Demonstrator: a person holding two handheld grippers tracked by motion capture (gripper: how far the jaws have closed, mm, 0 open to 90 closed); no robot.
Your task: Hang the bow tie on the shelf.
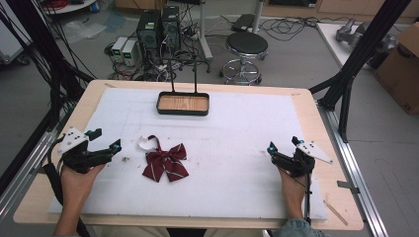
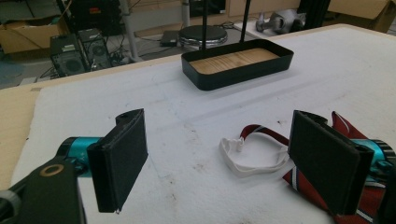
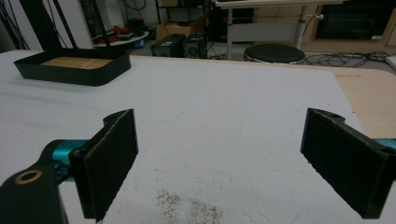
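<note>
The bow tie (image 1: 165,162) lies flat on the white mat (image 1: 237,138), a little left of the middle of the high view. It is dark red with thin pale stripes, and its two wings and two tails spread out. A white neck band (image 1: 145,143) curls from its top, up and to the left.

The left gripper (image 1: 106,140) sits at the left side of the high view, near the bow tie but not touching it. Its jaws stand wide apart with nothing between them. In the left gripper view the white band (image 2: 254,156) lies just ahead, between the two black pads, and the red cloth (image 2: 345,186) peeks out at the lower right.

The right gripper (image 1: 282,144) rests at the right side, well apart from the bow tie. Its jaws are wide apart too and hold nothing.

I think the job is only starting: the reach for the bow tie. Next, the left gripper should slide forward and pinch the band or cloth. A black tray (image 1: 183,112) with a wooden floor waits at the top middle.
</note>
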